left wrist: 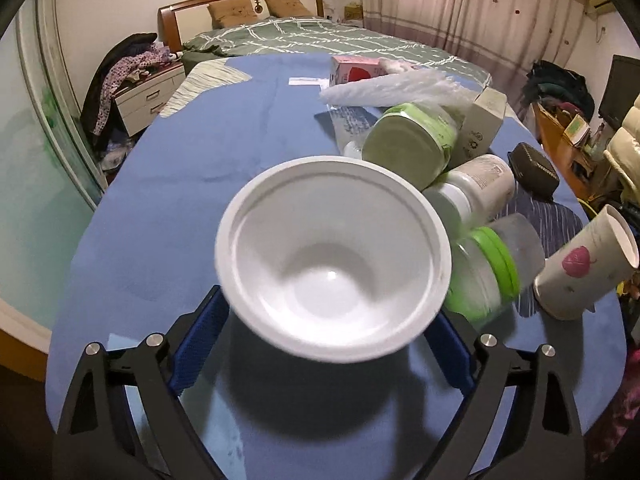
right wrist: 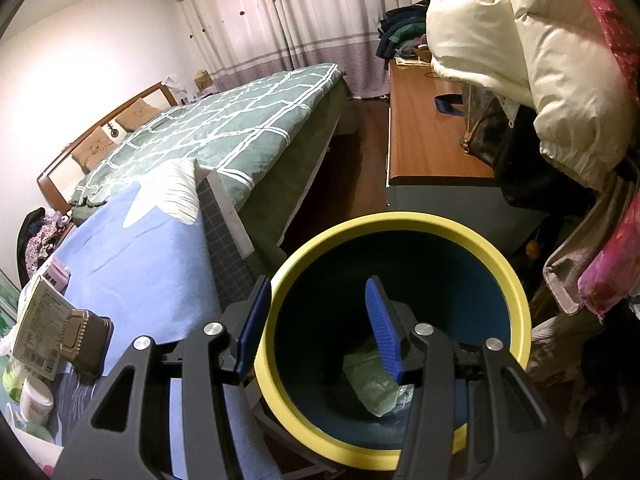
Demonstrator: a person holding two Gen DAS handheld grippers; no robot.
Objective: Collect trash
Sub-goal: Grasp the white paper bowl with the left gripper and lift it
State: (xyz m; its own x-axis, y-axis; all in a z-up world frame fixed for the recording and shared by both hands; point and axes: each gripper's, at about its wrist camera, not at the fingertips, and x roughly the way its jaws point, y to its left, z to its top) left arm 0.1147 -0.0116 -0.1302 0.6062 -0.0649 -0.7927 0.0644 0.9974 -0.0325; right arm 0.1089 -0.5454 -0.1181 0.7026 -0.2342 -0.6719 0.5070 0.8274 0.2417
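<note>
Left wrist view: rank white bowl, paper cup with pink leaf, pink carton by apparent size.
1. white bowl, by far the largest, though it sits in the left tool, right at the lens.
2. paper cup.
3. pink carton, smallest-looking, but farthest away, so true size is unsure.

A home bedroom: a made bed (left wrist: 312,40) with pillows (left wrist: 228,10), long curtains (left wrist: 460,4) and a bedside drawer unit (left wrist: 150,98).

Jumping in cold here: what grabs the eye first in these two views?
In the left wrist view, a white bowl fills the centre, tilted between the left gripper fingers above the blue table. In the right wrist view, the right gripper clamps the yellow-rimmed bin, greenish trash inside.
</note>
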